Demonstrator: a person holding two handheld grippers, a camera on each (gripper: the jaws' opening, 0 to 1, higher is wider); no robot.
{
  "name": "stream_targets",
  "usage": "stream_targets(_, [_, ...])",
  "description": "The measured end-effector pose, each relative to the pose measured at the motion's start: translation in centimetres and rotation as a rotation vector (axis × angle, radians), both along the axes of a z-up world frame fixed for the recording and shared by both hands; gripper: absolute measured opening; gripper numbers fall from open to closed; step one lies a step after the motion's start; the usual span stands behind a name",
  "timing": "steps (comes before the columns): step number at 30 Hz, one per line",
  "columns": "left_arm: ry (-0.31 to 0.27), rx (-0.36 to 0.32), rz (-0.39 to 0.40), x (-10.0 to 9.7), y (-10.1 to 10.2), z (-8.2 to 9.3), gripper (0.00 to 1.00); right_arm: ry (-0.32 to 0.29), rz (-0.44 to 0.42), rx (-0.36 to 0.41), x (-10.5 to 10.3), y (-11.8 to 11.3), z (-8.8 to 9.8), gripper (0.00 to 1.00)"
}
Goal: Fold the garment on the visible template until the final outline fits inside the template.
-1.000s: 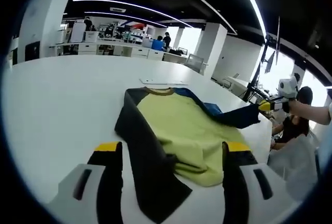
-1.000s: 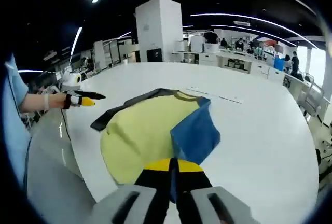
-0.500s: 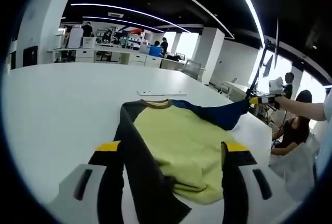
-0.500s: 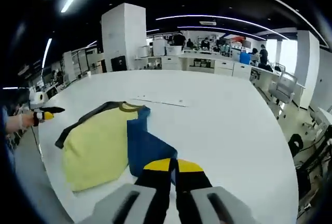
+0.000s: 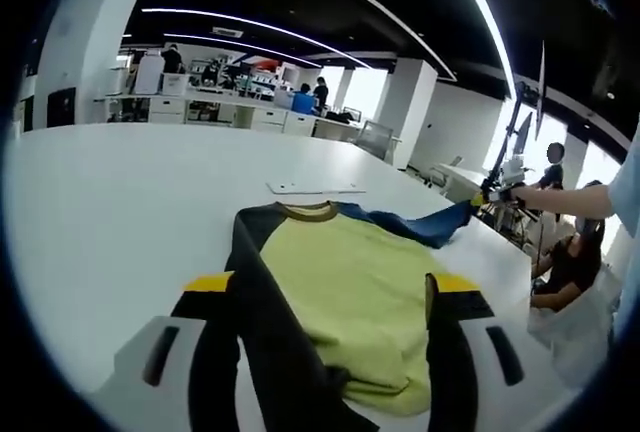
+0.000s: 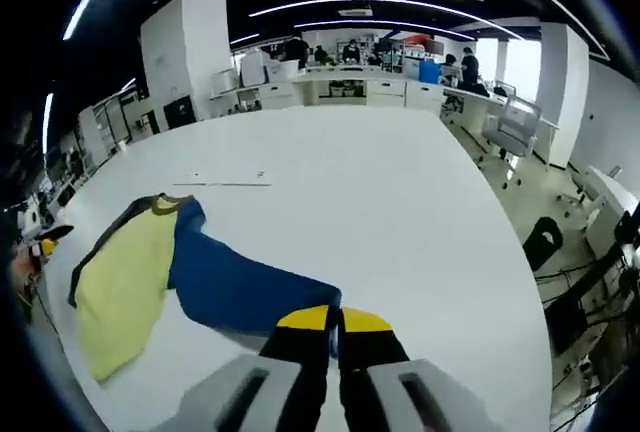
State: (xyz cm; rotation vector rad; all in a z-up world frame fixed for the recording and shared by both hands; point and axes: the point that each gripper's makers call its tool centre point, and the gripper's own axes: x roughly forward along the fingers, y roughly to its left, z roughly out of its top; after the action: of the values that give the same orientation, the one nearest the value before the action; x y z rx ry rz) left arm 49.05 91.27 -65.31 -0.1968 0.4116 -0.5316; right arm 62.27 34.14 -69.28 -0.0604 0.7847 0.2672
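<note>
A yellow-bodied garment with dark sleeves lies spread on a broad white surface in an open-plan office, worked by two hand-held grippers. In the right gripper view, the right gripper has its yellow-tipped jaws pressed together on the end of the garment's blue sleeve, which runs flat across the surface from the jaws away to the yellow body ahead and to the left; the fabric's very end vanishes between the jaws. In the left gripper view, the left gripper is spread wide and holds nothing, its two jaws standing either side of the garment's near portion, with a dark sleeve running toward the camera just inside the left jaw; whether the jaws touch the cloth is hard to tell. Beyond the collar, a thin pale strip lies on the surface; what it is cannot be made out. Far ahead and to the right in that view, the right gripper appears small, held by a person's outstretched arm, the blue sleeve stretching to it. Desks and distant people fill the background; a seated person is partly cut off at the right.
</note>
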Motion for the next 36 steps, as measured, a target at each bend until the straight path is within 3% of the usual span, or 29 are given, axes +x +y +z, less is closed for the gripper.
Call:
stream_targets(5, [0.007,-0.001,0.009,0.8,-0.1,-0.5,0.73,0.045,-0.050,0.007,1.6,-1.6,-2.9,0.00])
stream_targets(6, [0.011,-0.002,0.007,0.9,-0.2,-0.6,0.73,0.050,-0.058,0.010,1.3,-0.8,-3.0,0.00])
stream_targets(10, [0.016,-0.002,0.003,1.2,-0.7,-1.1,0.73,0.096,-0.033,-0.082,3.0,-2.4,-5.1,0.00])
stream_targets(13, [0.025,-0.003,-0.001,1.5,-1.1,-1.5,0.73,0.106,-0.038,-0.073,4.0,-2.3,-5.8,0.00])
stream_targets(16, [0.029,-0.008,-0.004,1.5,-1.5,-1.6,0.73,0.156,-0.018,-0.164,4.5,-3.3,-6.9,0.00])
stream_targets(18, [0.031,-0.003,-0.006,1.7,-1.5,-1.8,0.73,0.180,-0.018,-0.169,4.7,-3.1,-7.6,0.00])
stream_targets(29, [0.046,0.005,-0.008,1.3,-1.3,-2.4,0.73,0.235,-0.043,-0.162,2.7,-4.2,-8.1,0.00])
stream_targets(36, [0.060,-0.004,-0.007,0.6,-1.4,-2.7,0.72,0.237,-0.068,-0.180,1.8,-5.3,-8.1,0.00])
